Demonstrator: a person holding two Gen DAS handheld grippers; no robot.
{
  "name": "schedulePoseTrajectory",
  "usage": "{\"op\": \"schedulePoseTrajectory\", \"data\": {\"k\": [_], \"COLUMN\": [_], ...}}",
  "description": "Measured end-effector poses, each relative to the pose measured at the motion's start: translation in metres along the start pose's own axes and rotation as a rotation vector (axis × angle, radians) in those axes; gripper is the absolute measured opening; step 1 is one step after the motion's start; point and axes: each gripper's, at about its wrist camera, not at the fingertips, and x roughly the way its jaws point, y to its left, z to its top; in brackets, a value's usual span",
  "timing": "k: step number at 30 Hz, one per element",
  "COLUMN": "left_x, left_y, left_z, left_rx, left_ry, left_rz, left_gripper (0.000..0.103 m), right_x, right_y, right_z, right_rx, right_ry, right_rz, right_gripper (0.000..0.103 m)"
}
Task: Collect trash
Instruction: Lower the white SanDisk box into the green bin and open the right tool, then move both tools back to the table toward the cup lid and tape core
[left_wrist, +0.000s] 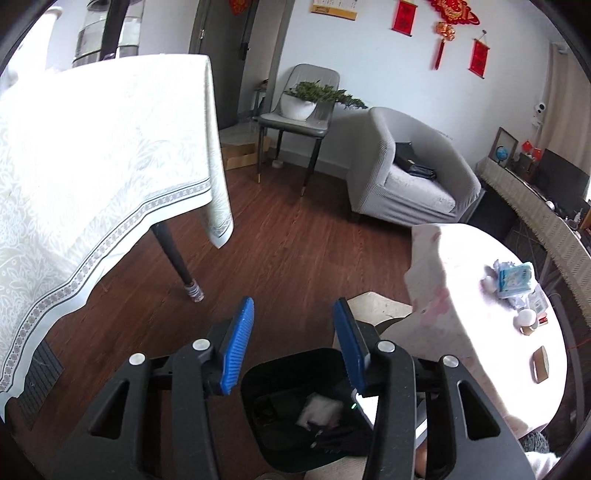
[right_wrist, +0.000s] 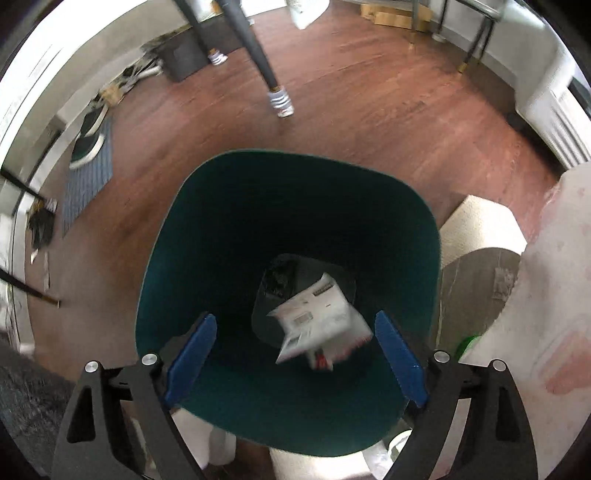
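A dark green trash bin (right_wrist: 184, 258) stands on the wood floor; it also shows in the left wrist view (left_wrist: 266, 373). A white wrapper with red print (right_wrist: 317, 325) lies blurred inside the bin, between my right fingers and apart from them. My right gripper (right_wrist: 295, 350) is open and empty over the bin's mouth. My left gripper (left_wrist: 295, 332) is open and empty above the bin's far rim. White crumpled trash (left_wrist: 319, 410) shows in the bin. More packets (left_wrist: 513, 277) lie on the round table (left_wrist: 472, 258) at right.
A table with a white cloth (left_wrist: 92, 166) and dark legs (left_wrist: 177, 254) stands at left. A grey armchair (left_wrist: 410, 173) and a chair with a plant (left_wrist: 299, 107) stand behind. A beige stool (right_wrist: 476, 229) stands beside the bin. A small brown box (left_wrist: 540, 363) lies on the round table.
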Motion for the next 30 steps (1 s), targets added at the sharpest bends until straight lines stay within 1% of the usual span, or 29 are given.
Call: {"op": "schedulePoseTrajectory", "data": {"k": [3,7,14,17,20,22,23,27,30], "left_x": [0.002,0.001,-0.002,-0.005,-0.011,-0.014,-0.015,-0.018,-0.018], "left_y": [-0.011,-0.022,-0.037,-0.040,-0.043,-0.045,-0.047,-0.054,-0.063], "left_z": [0.002,0.004,0.009,0.012,0.016,0.018,0.019,0.022,0.024], "left_rx": [0.016,0.025,0.034,0.036,0.031,0.038,0.042,0.046,0.055], "left_ry": [-0.002,-0.006,-0.023,-0.034,-0.060,-0.074,-0.077,-0.082,-0.084], "left_rz": [-0.006,-0.011,-0.022,-0.013,-0.011,-0.002,0.002,-0.012,-0.029], "left_gripper": [0.050,0.050,0.055,0.059,0.062,0.063,0.063,0.065,0.067], "right_x": [-0.009,-0.030,-0.087,-0.113,-0.142,-0.159,-0.169,-0.201,-0.223], "right_y": [0.002,0.003,0.013,0.017,0.017,0.015,0.013,0.005,-0.005], "right_z": [-0.002,-0.006,-0.009,-0.010,-0.011,-0.012,-0.015,-0.025,-0.036], "right_rx": [-0.025,-0.026,-0.049,-0.065,-0.080,-0.075,-0.078,-0.091,-0.074], "right_ry": [-0.019,-0.068,-0.201,-0.253,-0.312,-0.350,-0.374,-0.439,-0.487], "right_rz": [0.008,0.051,0.084,0.090,0.108,0.125,0.126,0.082,0.064], "right_gripper": [0.090,0.090,0.090,0.090,0.086,0.081,0.081,0.079,0.077]}}
